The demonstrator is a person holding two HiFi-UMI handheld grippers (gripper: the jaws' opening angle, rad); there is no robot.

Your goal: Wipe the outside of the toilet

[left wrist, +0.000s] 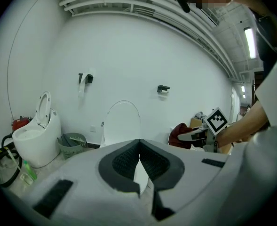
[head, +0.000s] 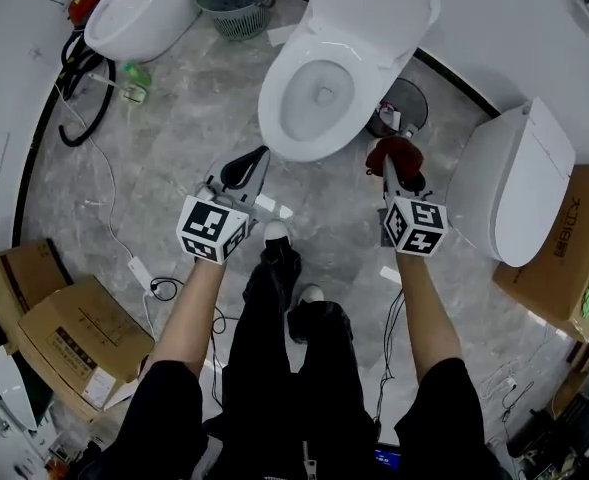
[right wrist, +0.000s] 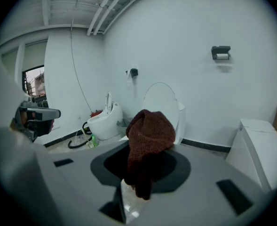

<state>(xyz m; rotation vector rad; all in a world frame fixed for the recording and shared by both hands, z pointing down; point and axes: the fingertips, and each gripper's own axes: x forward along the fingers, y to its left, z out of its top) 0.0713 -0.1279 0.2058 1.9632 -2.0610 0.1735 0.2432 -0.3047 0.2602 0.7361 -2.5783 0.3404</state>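
Grey marbled floor [head: 174, 138] runs from the person's shoes out to white walls, and everything here stands on it. Nearest me, the left gripper [head: 242, 168] is held low at the near left of the toilet [head: 319, 88], its fingers [left wrist: 124, 161] pressed together at the tips with nothing between them. I take it for the spare hand, kept out of the way. The right gripper [head: 390, 168] sits at the toilet's near right, fingers [right wrist: 176, 166] pinching a dark red cloth [right wrist: 149, 135] that bunches above them and hangs down in front, so the rag would meet the porcelain first. It is close beside the rim, but I can't say whether it touches.

That toilet stands in the middle of the floor's far half, lid raised, its back toward the far edge by the wall. By my reckoning the wiping is about to start on the right flank. Room there is tight: a small dark bin [head: 406, 108] sits just behind the cloth, and a second toilet with its lid shut [head: 519, 183] stands by the right edge. The left flank has open floor, with only cables [head: 84, 118] and a green bottle [head: 134, 76] farther off. Cardboard boxes [head: 59, 323] crowd the near left corner, and toward the far left corner stand another toilet [head: 139, 13] and a green basket [head: 236, 3]
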